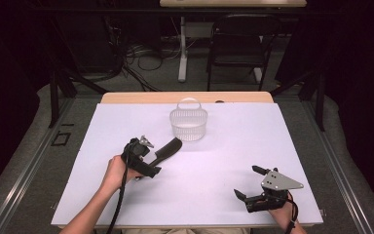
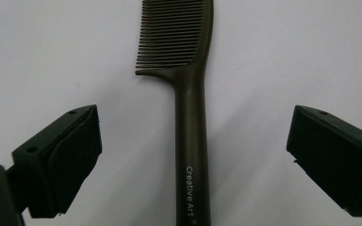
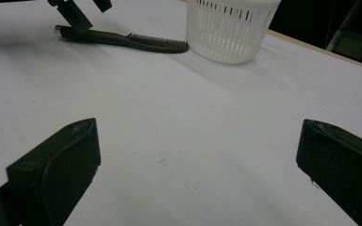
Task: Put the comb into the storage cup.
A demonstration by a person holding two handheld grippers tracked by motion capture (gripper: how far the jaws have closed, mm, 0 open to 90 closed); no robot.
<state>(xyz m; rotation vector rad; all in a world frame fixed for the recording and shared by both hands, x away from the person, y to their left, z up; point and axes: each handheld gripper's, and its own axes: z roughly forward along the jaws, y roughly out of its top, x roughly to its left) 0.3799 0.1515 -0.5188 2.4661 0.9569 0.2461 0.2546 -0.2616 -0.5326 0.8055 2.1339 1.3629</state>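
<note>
Two grippers work the white desk [image 1: 272, 141]: nearest, the right gripper [image 1: 251, 183] rests idle, jaws apart. Farther, the left gripper [image 2: 193, 155] straddles the dark comb [image 2: 192, 141], jaws wide, nothing gripped yet. Beyond, the white basket [image 1: 189, 124] seemingly awaits it.

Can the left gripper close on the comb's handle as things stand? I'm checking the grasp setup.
Probably yes: the left gripper is open with its jaws on either side of the comb handle, nothing between them.
</note>
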